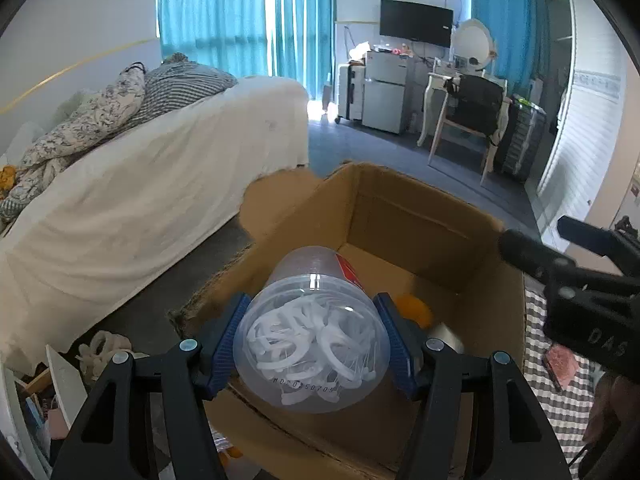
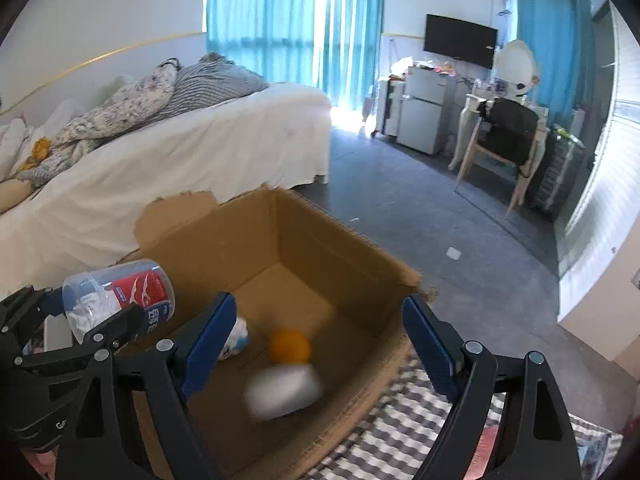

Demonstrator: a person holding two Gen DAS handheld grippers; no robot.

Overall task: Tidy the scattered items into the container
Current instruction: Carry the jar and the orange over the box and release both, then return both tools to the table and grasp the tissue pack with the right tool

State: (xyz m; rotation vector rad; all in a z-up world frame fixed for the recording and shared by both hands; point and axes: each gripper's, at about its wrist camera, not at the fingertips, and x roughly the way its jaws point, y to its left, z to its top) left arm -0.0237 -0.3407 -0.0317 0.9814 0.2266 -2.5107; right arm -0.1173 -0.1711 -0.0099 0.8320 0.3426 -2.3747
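Cardboard box (image 1: 420, 216) sits open below you, already holding an orange ball (image 2: 290, 345), a blurred white thing (image 2: 283, 396) and a small white-and-blue item (image 2: 236, 338). Your left hand-held gripper (image 1: 312, 344) grips the clear tub (image 1: 312, 332) of white plastic pieces, poised over the box's near edge. Your right hand-held gripper (image 2: 318, 344) hangs wide and holds nothing above the box. You look mid-drop: next, carry the tub further over the opening, lower it, then release.

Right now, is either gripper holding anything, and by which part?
The left gripper holds the clear plastic jar sideways by its body, near the bottom end. The right gripper is open and empty.
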